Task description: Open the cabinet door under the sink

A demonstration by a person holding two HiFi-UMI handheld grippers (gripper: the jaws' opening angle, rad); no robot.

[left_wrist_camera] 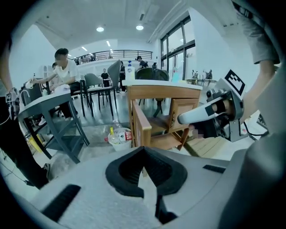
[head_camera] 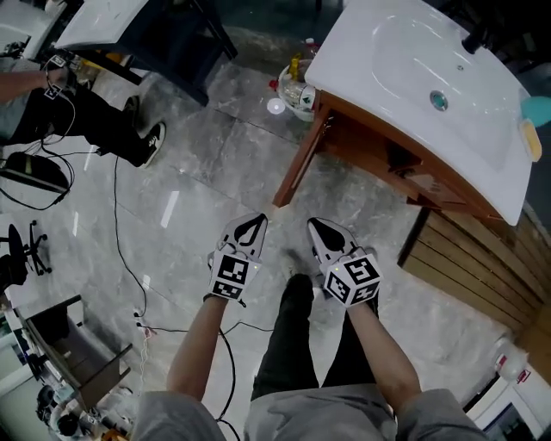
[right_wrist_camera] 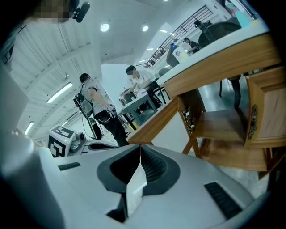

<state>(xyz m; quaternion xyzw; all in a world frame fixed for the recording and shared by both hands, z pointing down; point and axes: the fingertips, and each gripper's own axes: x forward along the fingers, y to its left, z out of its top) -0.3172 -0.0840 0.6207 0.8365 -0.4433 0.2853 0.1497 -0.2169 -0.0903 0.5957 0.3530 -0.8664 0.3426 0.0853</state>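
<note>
The white sink basin [head_camera: 430, 77] sits on a wooden cabinet [head_camera: 405, 172] at the upper right of the head view. Its door [head_camera: 301, 159] stands swung out at the left corner, and the shelf inside shows. The door [left_wrist_camera: 139, 125] stands edge-on in the left gripper view, and its hinges [right_wrist_camera: 187, 117] show in the right gripper view. My left gripper [head_camera: 252, 222] [left_wrist_camera: 144, 147] is shut and empty, in the air short of the door's lower end. My right gripper [head_camera: 317, 226] [right_wrist_camera: 140, 146] hangs beside it, jaws together, holding nothing.
A white bucket with bottles [head_camera: 297, 90] stands on the floor left of the cabinet. Slatted wooden boards [head_camera: 482, 258] lie to the right. Cables [head_camera: 120, 241] run over the grey floor. A seated person [head_camera: 52, 103] and a dark table [head_camera: 129, 26] are at upper left.
</note>
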